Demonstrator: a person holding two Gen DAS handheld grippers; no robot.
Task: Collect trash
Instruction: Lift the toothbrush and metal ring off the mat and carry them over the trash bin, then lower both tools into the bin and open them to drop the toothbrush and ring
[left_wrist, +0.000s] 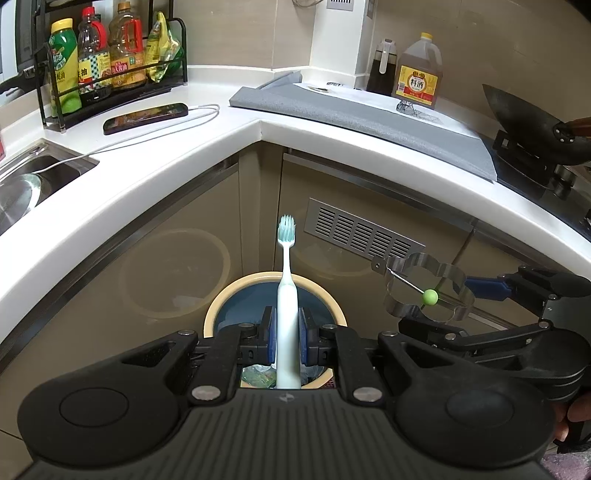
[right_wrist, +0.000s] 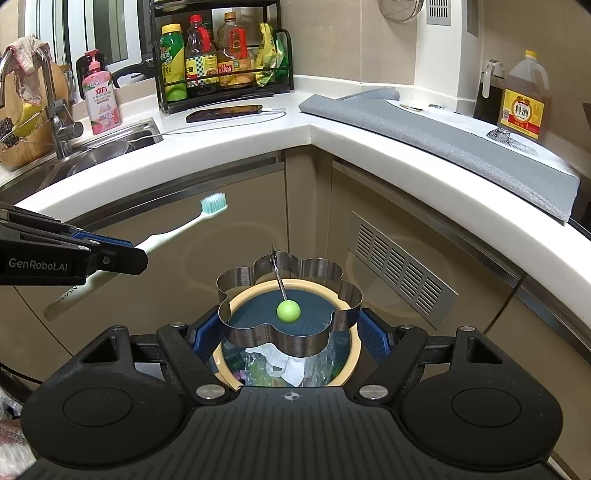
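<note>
My left gripper (left_wrist: 287, 341) is shut on a pale toothbrush (left_wrist: 287, 295) with teal bristles, held bristle-end forward over a round bin (left_wrist: 221, 306) with a cream rim. The same toothbrush (right_wrist: 177, 230) juts from the left gripper (right_wrist: 127, 254) at the left of the right wrist view. My right gripper (right_wrist: 290, 338) is shut on a flower-shaped steel egg ring (right_wrist: 258, 336) with a wire handle ending in a green ball (right_wrist: 288, 311); it hangs above the bin (right_wrist: 352, 362), which holds crumpled plastic and paper. In the left wrist view the egg ring (left_wrist: 428, 291) is off to the right.
A white L-shaped counter (left_wrist: 184, 158) wraps around above beige cabinet doors with a vent grille (left_wrist: 360, 232). On it are a phone (left_wrist: 146, 117) with a cable, a bottle rack (left_wrist: 110, 70), a grey mat (left_wrist: 369, 114), a sink (right_wrist: 96, 151) and a wok (left_wrist: 535, 125).
</note>
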